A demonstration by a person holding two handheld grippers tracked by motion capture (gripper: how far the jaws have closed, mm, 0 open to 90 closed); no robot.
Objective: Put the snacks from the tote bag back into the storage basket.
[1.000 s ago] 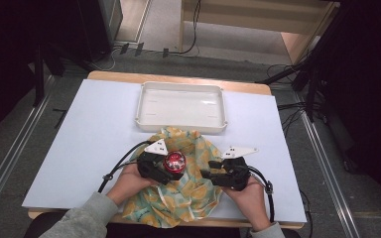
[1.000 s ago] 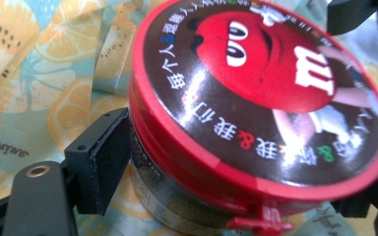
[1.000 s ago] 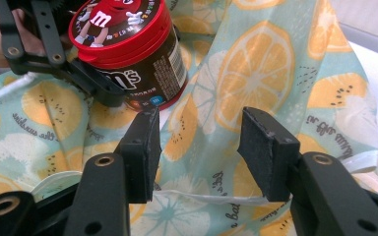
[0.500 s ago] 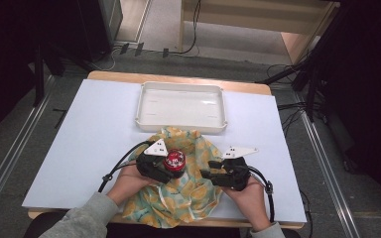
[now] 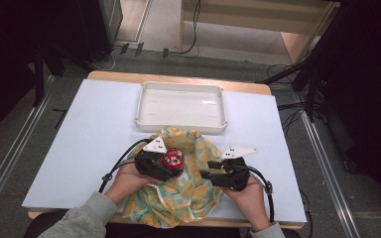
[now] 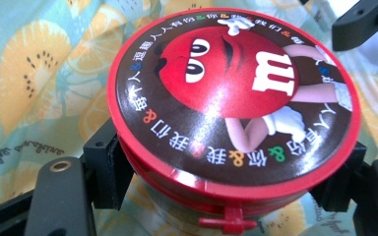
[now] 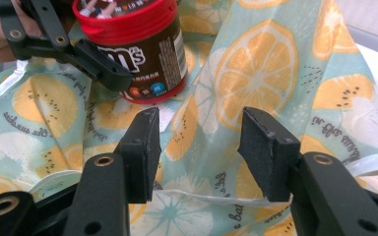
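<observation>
A round brown candy jar (image 5: pixel 172 158) with a red lid (image 6: pixel 231 93) stands upright on a teal cloth printed with orange slices (image 5: pixel 188 198). My left gripper (image 5: pixel 171 163) has just been closing with the jar between its jaws. Its pads (image 6: pixel 106 167) now press on the jar's sides just under the lid. In the right gripper view the jar (image 7: pixel 145 54) stands at the upper left with one left finger (image 7: pixel 101 66) against it. My right gripper (image 5: pixel 203 174) is open to the jar's right. It hovers low over the cloth (image 7: pixel 275 73) with nothing between its jaws.
An empty white tray (image 5: pixel 178 87) stands at the table's far side, just beyond the cloth. The white table top (image 5: pixel 94 129) stretches bare to the left and right. Cables trail from both grippers toward the table's near edge.
</observation>
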